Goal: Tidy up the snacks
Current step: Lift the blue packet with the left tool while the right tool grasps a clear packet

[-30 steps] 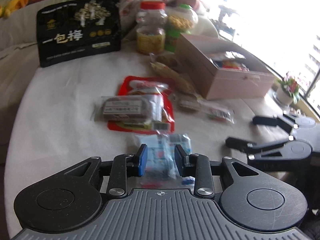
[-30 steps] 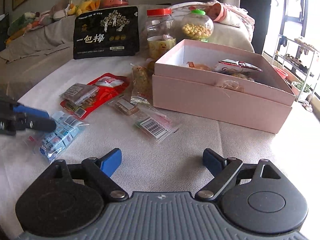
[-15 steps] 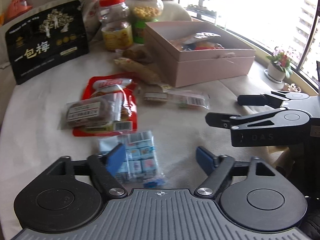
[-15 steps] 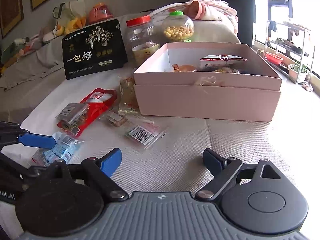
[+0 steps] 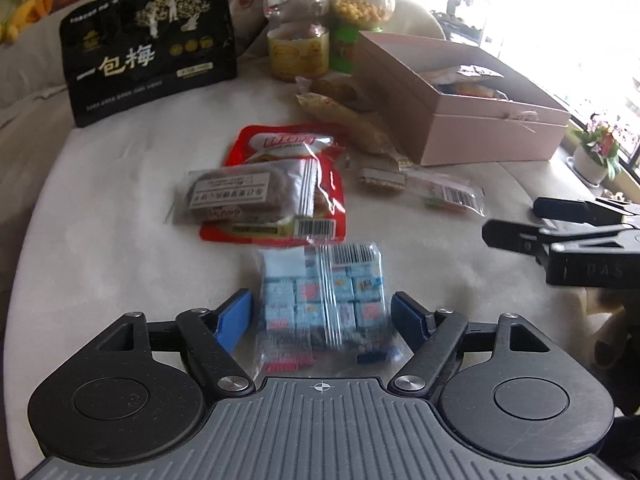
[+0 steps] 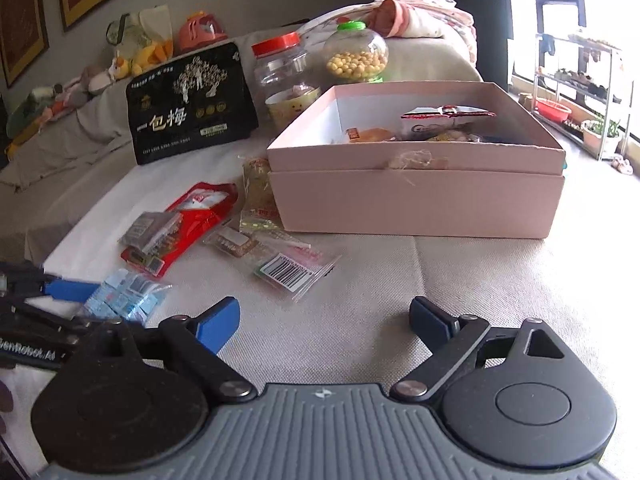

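Observation:
My left gripper is open, its blue fingers on either side of a clear bag of small blue candies that lies on the white cloth; whether the pads touch it is unclear. The bag also shows in the right wrist view. My right gripper is open and empty, low over the cloth, facing the pink box that holds several snacks. A red pouch with a brown packet on it lies just beyond the candy bag. A clear barcode packet lies in front of the box.
A black plum bag stands at the back. A red-lidded jar and a green-capped jar of yellow balls stand behind the box. A long yellowish packet lies beside the box. A potted flower stands at far right.
My left gripper was shut on the candy bag a second ago; it has opened wide and the bag now lies between the fingers. The right gripper has drifted slightly, still open.

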Tool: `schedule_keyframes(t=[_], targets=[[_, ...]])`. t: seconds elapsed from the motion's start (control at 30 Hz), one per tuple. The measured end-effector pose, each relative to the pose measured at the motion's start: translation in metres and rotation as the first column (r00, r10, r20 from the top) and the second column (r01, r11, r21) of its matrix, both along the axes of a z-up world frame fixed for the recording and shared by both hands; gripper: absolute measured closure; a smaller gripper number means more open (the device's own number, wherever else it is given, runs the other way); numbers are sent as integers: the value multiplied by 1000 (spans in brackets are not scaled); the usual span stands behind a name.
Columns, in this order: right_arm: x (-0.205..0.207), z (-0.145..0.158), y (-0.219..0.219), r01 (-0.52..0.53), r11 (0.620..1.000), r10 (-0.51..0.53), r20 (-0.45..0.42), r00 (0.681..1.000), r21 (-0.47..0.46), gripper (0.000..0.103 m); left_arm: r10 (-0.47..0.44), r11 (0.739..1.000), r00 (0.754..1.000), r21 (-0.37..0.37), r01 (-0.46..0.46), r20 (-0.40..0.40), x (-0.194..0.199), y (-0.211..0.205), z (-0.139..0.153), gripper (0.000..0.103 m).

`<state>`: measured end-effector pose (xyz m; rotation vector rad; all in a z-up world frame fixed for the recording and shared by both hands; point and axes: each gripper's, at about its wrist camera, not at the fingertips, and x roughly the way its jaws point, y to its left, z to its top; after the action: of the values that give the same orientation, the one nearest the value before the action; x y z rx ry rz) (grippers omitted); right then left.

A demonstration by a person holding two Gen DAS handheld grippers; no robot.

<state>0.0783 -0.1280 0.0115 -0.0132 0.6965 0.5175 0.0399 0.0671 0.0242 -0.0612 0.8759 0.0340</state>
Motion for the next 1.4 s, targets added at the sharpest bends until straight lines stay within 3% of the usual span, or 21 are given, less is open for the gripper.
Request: schedule_keyframes(t=[0.13, 0.23, 0.33, 0.4, 0.47, 0.53, 0.7, 0.77, 0.83, 0.9, 1.0, 1.13, 1.2, 1.27, 1.4], targets=[[2, -1, 7, -43, 998, 43, -8, 999, -43, 0, -17, 1000, 1000, -1, 17, 12, 7, 1, -2, 21], [4, -2, 9, -63, 996, 62, -21, 998, -70, 0, -29, 1000, 999, -9, 30, 28, 4, 1, -3, 22], [5, -1, 13, -71, 992, 68, -35, 997, -102, 0, 0, 999, 999, -54, 3, 47, -5, 12, 1, 36], [3, -2, 20, -126, 974, 124, -23, 992, -188, 0, 40, 992, 998, -125, -34, 49, -10, 25, 3, 37], [2, 2, 26, -187, 954, 188, -16, 982, -236, 1, 85, 986, 995, -146, -77, 46, -17, 35, 4, 37], [10, 9, 29, -228, 952, 223, -48, 974, -207, 2, 112, 988, 993, -110, -107, 36, -21, 41, 5, 37], [32, 24, 48, -205, 967, 211, 24, 977, -150, 4, 116, 985, 992, -137, -109, 43, -26, 47, 5, 37], [44, 19, 61, -202, 965, 207, 9, 978, -165, 12, 116, 983, 992, -152, -107, 55, -29, 50, 3, 37], [52, 10, 71, -214, 962, 206, -63, 977, -169, 22, 115, 980, 991, -173, -103, 64, -32, 53, 2, 37], [42, 8, 77, -245, 956, 235, -76, 969, -163, 21, 119, 976, 990, -193, -103, 71, -35, 56, 2, 37], [21, 14, 80, -392, 915, 381, -119, 917, -97, 25, 119, 974, 989, -204, -100, 83, -36, 57, 1, 37], [18, 21, 88, -325, 935, 323, -36, 946, -139, 25, 121, 975, 988, -200, -100, 95, -38, 56, 0, 36], [32, 18, 93, -278, 952, 273, -58, 960, -125, 28, 125, 975, 987, -199, -102, 105, -40, 55, -1, 36], [47, 12, 100, -255, 961, 245, -94, 965, -107, 44, 125, 975, 986, -197, -101, 113, -41, 55, -1, 36], [49, 6, 113, -225, 964, 218, -63, 974, -138, 52, 120, 977, 986, -188, -97, 113, -41, 54, -1, 36]])
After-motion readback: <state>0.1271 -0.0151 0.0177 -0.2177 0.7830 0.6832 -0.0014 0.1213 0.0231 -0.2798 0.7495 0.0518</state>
